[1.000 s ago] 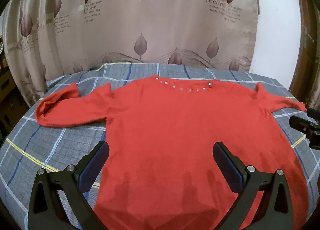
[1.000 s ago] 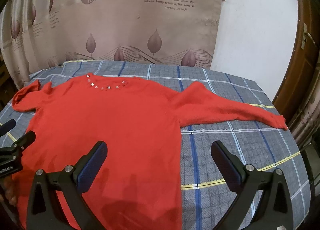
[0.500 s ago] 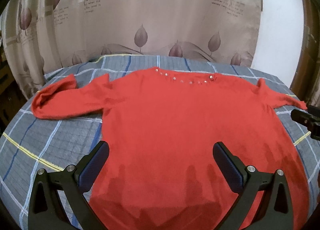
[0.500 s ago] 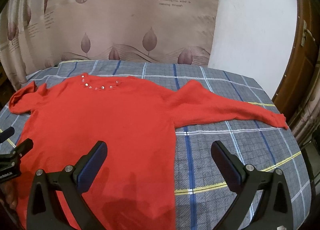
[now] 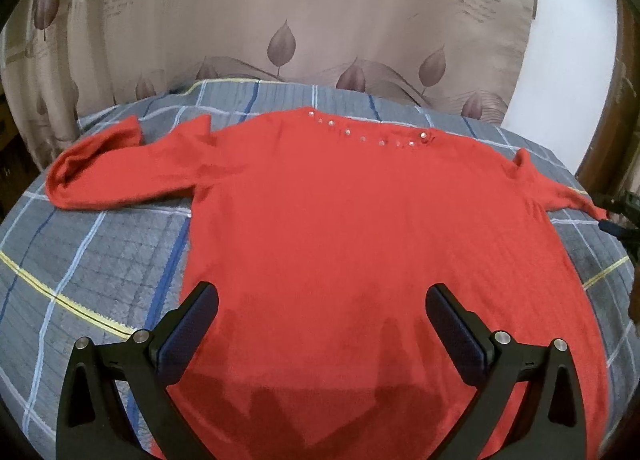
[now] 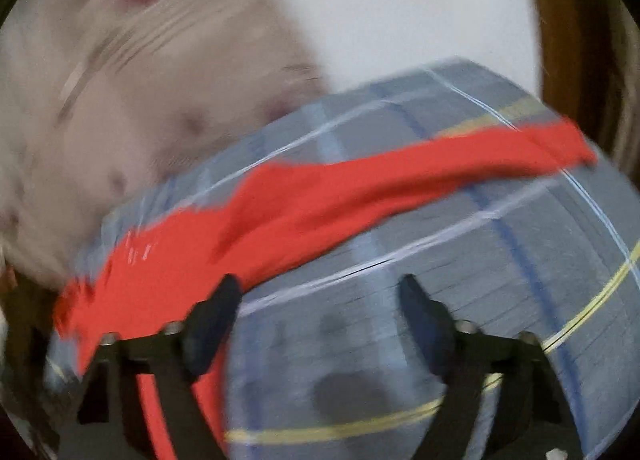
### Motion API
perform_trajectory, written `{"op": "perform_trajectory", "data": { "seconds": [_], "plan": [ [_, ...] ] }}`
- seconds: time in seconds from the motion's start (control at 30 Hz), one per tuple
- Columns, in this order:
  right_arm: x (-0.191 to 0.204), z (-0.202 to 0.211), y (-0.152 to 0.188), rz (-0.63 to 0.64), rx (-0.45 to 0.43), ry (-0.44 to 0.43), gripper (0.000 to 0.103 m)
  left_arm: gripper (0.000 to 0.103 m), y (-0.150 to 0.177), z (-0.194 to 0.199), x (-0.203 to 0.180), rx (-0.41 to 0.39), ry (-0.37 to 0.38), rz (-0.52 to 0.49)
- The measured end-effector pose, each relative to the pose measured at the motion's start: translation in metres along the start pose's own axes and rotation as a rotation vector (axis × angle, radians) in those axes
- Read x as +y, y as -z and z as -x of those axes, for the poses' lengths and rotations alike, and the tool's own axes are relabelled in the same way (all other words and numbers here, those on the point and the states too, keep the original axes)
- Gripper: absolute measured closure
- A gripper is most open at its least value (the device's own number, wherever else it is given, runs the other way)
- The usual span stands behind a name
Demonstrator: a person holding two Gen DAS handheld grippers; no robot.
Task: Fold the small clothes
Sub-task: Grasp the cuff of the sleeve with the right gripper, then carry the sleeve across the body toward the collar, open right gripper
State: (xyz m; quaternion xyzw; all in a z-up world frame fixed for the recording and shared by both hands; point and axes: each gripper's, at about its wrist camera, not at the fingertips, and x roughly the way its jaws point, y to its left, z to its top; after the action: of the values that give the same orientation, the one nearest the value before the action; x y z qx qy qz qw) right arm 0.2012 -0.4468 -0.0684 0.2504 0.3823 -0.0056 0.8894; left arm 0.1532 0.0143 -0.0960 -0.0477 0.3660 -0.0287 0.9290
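Note:
A red sweater (image 5: pixel 360 220) lies flat, front up, on a grey plaid bed cover (image 5: pixel 80 260), with silver studs (image 5: pixel 368 138) along its neckline. Its left sleeve (image 5: pixel 104 172) is bent back on itself. My left gripper (image 5: pixel 322 300) hovers open over the lower body of the sweater, nothing between its fingers. The right wrist view is blurred by motion. There my right gripper (image 6: pixel 318 292) is tilted, its jaws closing over bare cover with nothing between them. The sweater's right sleeve (image 6: pixel 400 176) stretches ahead to its cuff (image 6: pixel 576 148). In the left wrist view the right gripper (image 5: pixel 618 216) is beside that cuff.
A beige curtain (image 5: pixel 280 20) with leaf prints hangs behind the bed, next to a white wall (image 5: pixel 568 60). Brown woodwork (image 6: pixel 568 20) stands close on the right. The bed cover (image 6: pixel 440 240) extends around the sweater on both sides.
The right gripper has swung quickly to the right and rolled, and its jaws are narrower than before. The left gripper has barely moved and stays open.

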Motion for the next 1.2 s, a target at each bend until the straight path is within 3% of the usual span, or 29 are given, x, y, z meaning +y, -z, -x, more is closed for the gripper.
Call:
{"op": "perform_trajectory", "data": {
  "seconds": [0.13, 0.33, 0.47, 0.53, 0.77, 0.8, 0.87, 0.9, 0.93, 1.1, 1.2],
  "plan": [
    [-0.113, 0.007, -0.042, -0.338, -0.051, -0.031, 0.031, 0.0, 0.001, -0.003, 0.0, 0.019, -0.003, 0.002],
    [-0.212, 0.019, -0.077, -0.585, -0.102, -0.012, 0.03, 0.0, 0.001, -0.007, -0.001, 0.044, -0.01, -0.002],
    [-0.218, 0.014, -0.085, -0.572, -0.105, 0.007, 0.025, 0.0, 0.0, -0.011, -0.001, 0.061, -0.015, -0.003],
    [-0.207, 0.009, -0.092, -0.522, -0.104, 0.027, 0.013, 0.0, 0.001, -0.012, -0.001, 0.069, -0.017, -0.005],
    [-0.2, -0.003, -0.1, -0.47, -0.128, 0.068, 0.015, 0.0, 0.0, -0.015, -0.001, 0.088, -0.015, 0.002],
    [-0.199, -0.004, -0.101, -0.461, -0.122, 0.071, 0.023, 0.0, 0.0, -0.016, 0.0, 0.091, -0.014, 0.004],
    [-0.201, -0.011, -0.103, -0.454, -0.088, 0.077, 0.058, 0.0, 0.0, -0.016, 0.0, 0.095, -0.011, 0.009],
    [-0.203, -0.017, -0.103, -0.464, -0.056, 0.074, 0.086, 0.0, 0.0, -0.016, 0.0, 0.097, -0.009, 0.012],
    [-0.207, -0.022, -0.102, -0.483, -0.033, 0.068, 0.095, 0.0, 0.0, -0.016, 0.0, 0.097, -0.008, 0.015],
    [-0.203, -0.014, -0.103, -0.519, -0.077, -0.001, 0.095, 0.0, 0.001, -0.016, 0.001, 0.095, 0.005, 0.025],
    [-0.168, 0.006, -0.11, -0.464, -0.123, -0.075, 0.095, 0.0, -0.002, -0.016, 0.003, 0.096, 0.03, 0.028]
  ]
}}
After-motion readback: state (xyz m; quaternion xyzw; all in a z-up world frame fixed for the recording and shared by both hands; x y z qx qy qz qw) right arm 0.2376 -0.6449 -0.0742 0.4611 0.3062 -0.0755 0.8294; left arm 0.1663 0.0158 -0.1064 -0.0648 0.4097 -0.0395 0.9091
